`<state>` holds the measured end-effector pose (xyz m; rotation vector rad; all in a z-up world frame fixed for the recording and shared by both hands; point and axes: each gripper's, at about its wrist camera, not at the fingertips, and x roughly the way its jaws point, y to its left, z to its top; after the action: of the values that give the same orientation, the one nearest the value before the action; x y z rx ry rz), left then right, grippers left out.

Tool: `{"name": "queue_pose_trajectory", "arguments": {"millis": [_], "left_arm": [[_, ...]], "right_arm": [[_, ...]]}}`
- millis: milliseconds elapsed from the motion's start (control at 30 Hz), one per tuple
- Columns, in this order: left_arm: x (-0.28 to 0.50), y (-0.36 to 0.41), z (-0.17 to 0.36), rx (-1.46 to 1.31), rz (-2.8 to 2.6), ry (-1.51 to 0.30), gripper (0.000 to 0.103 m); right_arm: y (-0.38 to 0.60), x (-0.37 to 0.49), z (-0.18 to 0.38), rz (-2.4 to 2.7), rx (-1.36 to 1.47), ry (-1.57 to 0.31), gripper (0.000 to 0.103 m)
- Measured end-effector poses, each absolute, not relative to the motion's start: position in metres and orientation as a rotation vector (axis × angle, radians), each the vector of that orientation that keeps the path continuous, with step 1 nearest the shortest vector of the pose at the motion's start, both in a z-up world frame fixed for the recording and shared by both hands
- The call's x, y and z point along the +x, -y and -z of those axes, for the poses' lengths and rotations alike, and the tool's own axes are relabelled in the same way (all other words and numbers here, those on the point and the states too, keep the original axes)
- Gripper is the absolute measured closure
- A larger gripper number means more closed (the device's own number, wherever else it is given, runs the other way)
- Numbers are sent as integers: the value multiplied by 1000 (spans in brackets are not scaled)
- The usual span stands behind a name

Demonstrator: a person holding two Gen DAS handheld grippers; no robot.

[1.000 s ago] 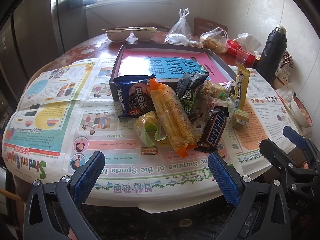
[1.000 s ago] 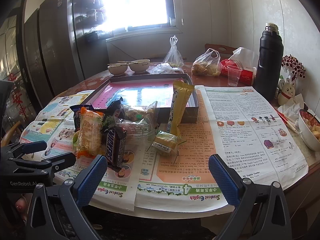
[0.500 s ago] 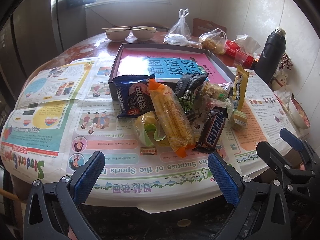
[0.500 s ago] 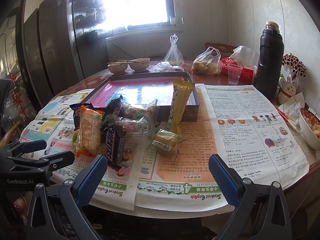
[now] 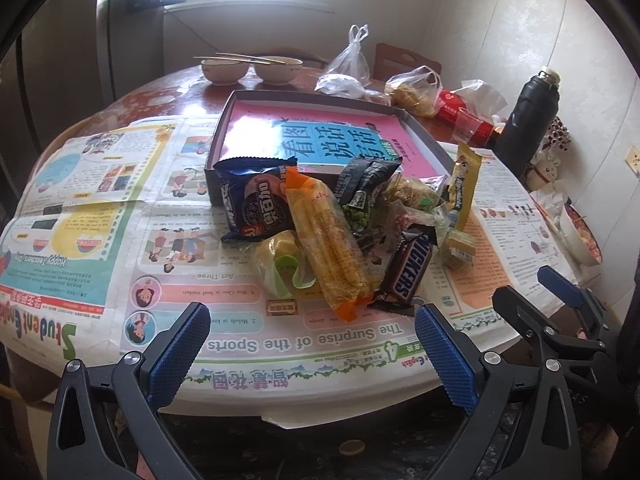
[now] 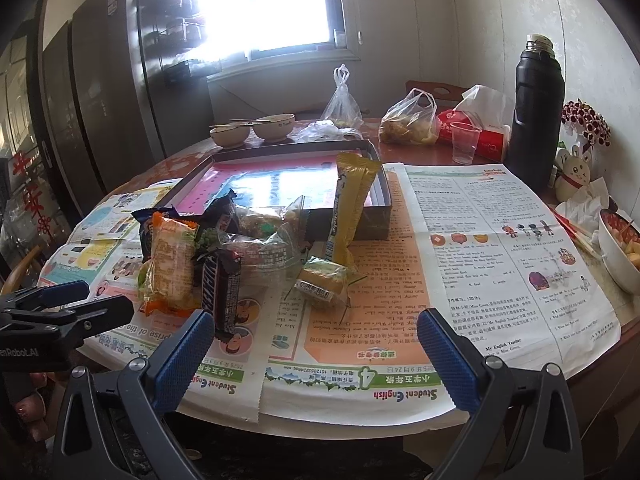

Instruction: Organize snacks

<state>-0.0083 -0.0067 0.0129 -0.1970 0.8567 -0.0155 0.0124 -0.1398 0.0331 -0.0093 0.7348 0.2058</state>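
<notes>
Two grippers at the near edge of a round table (image 5: 168, 92) covered in newspaper (image 6: 480, 240), both short of the snacks: left gripper (image 5: 312, 354) with blue pads spread wide and nothing between them, right gripper (image 6: 316, 354) likewise wide apart and empty. Heaped on the paper just in front of a shallow dark box (image 5: 424, 136) lined with a pink and blue printed sheet: a blue cookie pack (image 5: 256, 204) leaning against the box's near wall, a long orange-ended cracker pack (image 5: 326, 240) lying over a pale yellow-green wrapped snack (image 5: 280, 264), a Snickers bar (image 5: 408, 268) touching the cracker pack on its right, a dark green-pea packet (image 5: 362, 192) behind, some clear-wrapped sweets (image 5: 416, 200) bunched in the middle. Propped upright against the box's right front corner, a tall yellow stick pack (image 6: 350, 208); just beside its foot, flat on the paper, a small yellow-green wrapped square (image 6: 322, 282). Inside the box, only the printed sheet, no snack visible. Farther back on bare wood: two bowls (image 6: 252, 130) with chopsticks across them, two knotted plastic bags (image 6: 408, 120), a red tissue pack (image 6: 486, 136) with a clear plastic cup (image 6: 464, 142) in front, a tall black flask (image 6: 536, 112). At the far right edge, a white bowl of food (image 6: 620, 252), partly cut off
</notes>
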Motion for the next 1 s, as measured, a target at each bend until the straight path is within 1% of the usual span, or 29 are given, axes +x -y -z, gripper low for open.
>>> {"name": "queue_pose_trajectory", "arguments": {"millis": [100, 233, 300, 367, 400, 467, 567, 867, 1000], "left_arm": [[-5, 8, -13, -204, 35, -862, 8], [1, 12, -10, -210, 61, -879, 26], [5, 13, -8, -217, 74, -890, 31], [8, 14, -7, -223, 87, -898, 40], [9, 14, -6, -226, 94, -901, 43], [12, 14, -5, -241, 112, -910, 53], [17, 14, -2, -265, 137, -926, 60], [31, 12, 1, -328, 154, -956, 62], [38, 14, 5, -348, 155, -984, 62]], "right_arm": [[144, 16, -32, -201, -2, -739, 1], [150, 21, -28, -193, 9, -746, 1], [154, 25, -25, -188, 15, -756, 1], [157, 28, -23, -194, 29, -767, 1], [158, 30, -21, -195, 33, -775, 1], [159, 33, -18, -194, 31, -783, 1], [159, 41, -14, -196, 14, -794, 1], [155, 66, -5, -227, -20, -816, 1], [146, 71, -5, -244, -55, -803, 6]]}}
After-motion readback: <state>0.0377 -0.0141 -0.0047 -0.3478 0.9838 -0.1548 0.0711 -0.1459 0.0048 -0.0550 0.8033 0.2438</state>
